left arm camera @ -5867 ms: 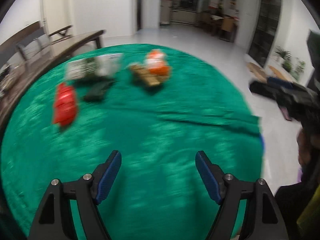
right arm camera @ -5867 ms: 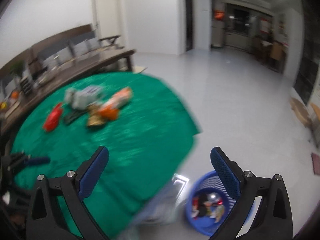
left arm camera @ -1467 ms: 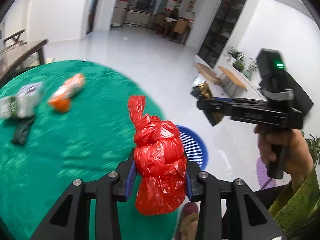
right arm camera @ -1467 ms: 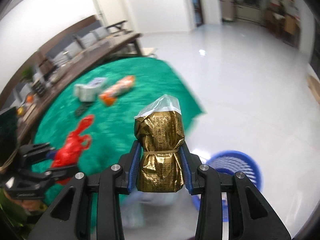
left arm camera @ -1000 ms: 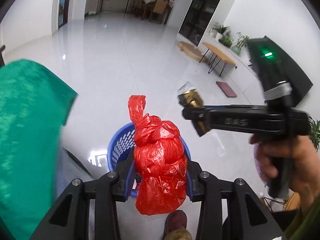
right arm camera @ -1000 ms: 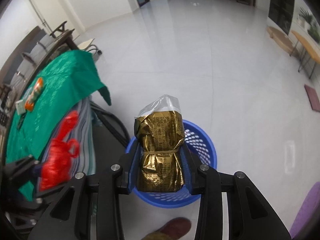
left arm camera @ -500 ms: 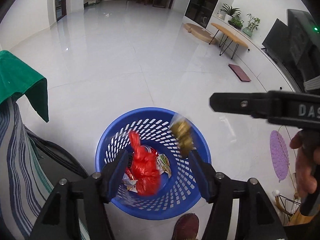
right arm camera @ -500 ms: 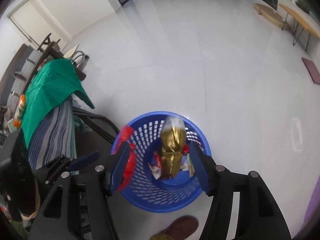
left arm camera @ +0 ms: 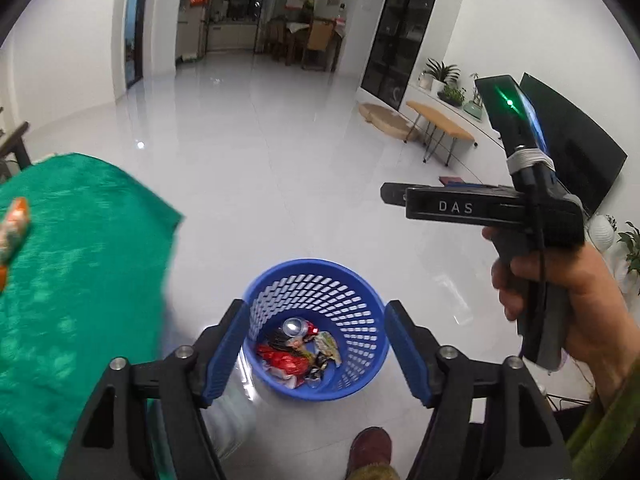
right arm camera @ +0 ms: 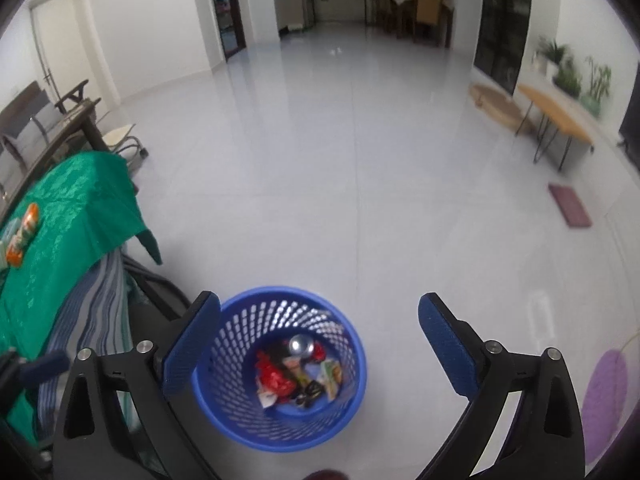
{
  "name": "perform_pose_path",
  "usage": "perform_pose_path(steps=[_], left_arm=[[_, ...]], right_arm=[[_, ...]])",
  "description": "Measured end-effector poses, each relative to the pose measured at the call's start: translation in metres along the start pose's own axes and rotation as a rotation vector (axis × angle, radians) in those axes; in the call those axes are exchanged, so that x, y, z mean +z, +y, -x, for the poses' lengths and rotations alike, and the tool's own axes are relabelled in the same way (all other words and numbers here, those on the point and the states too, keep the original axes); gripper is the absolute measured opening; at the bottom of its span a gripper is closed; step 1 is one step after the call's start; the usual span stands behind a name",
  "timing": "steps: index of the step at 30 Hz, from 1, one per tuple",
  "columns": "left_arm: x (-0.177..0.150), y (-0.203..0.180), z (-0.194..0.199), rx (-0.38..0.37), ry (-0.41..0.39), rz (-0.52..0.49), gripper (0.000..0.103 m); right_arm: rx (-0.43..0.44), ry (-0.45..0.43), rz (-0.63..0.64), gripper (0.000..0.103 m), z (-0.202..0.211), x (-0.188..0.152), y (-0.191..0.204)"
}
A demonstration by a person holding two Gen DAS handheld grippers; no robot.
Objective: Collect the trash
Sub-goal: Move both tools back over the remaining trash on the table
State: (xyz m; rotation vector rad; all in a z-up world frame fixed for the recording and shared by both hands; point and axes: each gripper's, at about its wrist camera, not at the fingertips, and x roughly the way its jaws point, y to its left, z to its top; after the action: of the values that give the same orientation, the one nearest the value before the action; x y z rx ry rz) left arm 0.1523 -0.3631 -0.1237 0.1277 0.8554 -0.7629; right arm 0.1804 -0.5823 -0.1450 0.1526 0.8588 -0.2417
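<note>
Grippers hanging over a blue basket (left arm camera: 316, 280) on the floor: left gripper (left arm camera: 316, 354) and right gripper (right arm camera: 320, 344) jaws are opening wide, holding nothing. Trash (right arm camera: 298, 376) is lying inside the basket; an orange packet (right arm camera: 22, 236) is resting on the green tabletop (right arm camera: 72, 208).

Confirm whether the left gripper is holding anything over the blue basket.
No: the left gripper has nothing between its opening jaws, and the red bag lies inside the blue basket.

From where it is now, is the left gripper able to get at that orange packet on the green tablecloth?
Probably yes. The left gripper is empty, jaws opening, above the blue basket; the orange packet lies uncovered on the green tablecloth beside it.
</note>
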Motion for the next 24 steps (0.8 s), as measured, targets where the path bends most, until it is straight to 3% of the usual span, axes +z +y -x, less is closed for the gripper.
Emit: perform_pose_path(steps=[4, 9, 16, 20, 24], left_arm=[[-0.027, 0.038, 0.045, 0.077, -0.009, 0.030, 0.074], [-0.069, 0.099, 0.083, 0.228, 0.023, 0.075, 0.074], [-0.100, 0.195, 0.128, 0.426, 0.031, 0.193, 0.074], [-0.110, 0.242, 0.134, 0.476, 0.039, 0.238, 0.074], [-0.116, 0.262, 0.136, 0.501, 0.036, 0.251, 0.074]], right_arm=[[0.012, -0.080, 0.090, 0.101, 0.030, 0.004, 0.039], [0.100, -0.136, 0.212, 0.101, 0.054, -0.005, 0.124], [0.292, -0.122, 0.343, 0.102, 0.070, -0.051, 0.248], [0.320, -0.067, 0.439, 0.102, 0.061, -0.076, 0.305], [0.303, -0.056, 0.496, 0.102, 0.051, -0.080, 0.343]])
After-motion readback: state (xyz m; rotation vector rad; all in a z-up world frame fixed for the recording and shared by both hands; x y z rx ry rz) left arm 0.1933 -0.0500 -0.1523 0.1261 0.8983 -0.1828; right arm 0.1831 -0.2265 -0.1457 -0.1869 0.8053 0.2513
